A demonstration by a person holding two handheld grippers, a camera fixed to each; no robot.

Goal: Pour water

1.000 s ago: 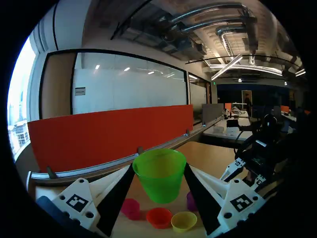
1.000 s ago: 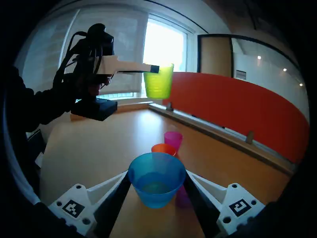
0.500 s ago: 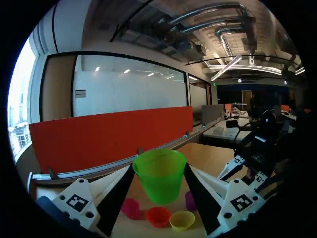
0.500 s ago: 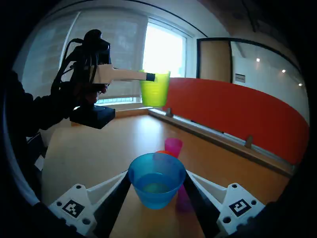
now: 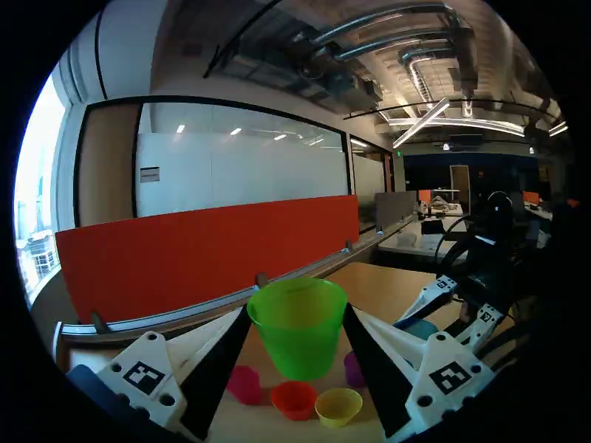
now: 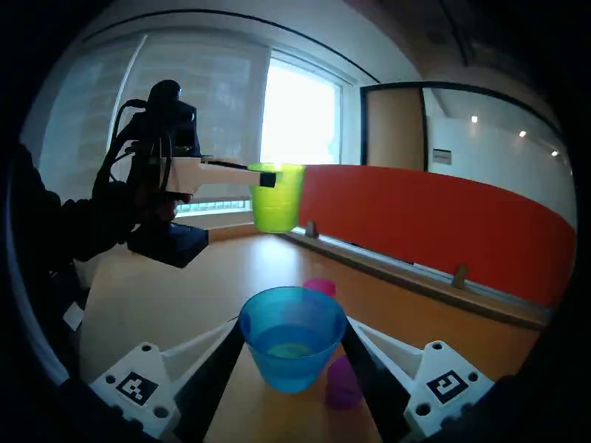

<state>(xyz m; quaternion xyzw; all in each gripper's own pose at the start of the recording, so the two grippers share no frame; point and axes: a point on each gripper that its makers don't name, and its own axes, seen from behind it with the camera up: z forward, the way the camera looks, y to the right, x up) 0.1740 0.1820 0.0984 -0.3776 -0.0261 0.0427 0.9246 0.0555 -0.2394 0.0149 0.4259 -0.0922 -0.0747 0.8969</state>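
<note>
Green cup (image 5: 298,340) stands upright, pinched between both fingers of the left claw (image 5: 298,311). Pink cup (image 5: 244,384), orange cup (image 5: 293,399) and yellow cup (image 5: 338,407) sit on the desk (image 5: 384,284) below the green cup.

In the right gripper view, the right claw (image 6: 293,325) grips a blue cup (image 6: 292,358) holding what looks like a little water, below and well apart from the green cup. Both cups are level, so pouring seems yet to start.
</note>
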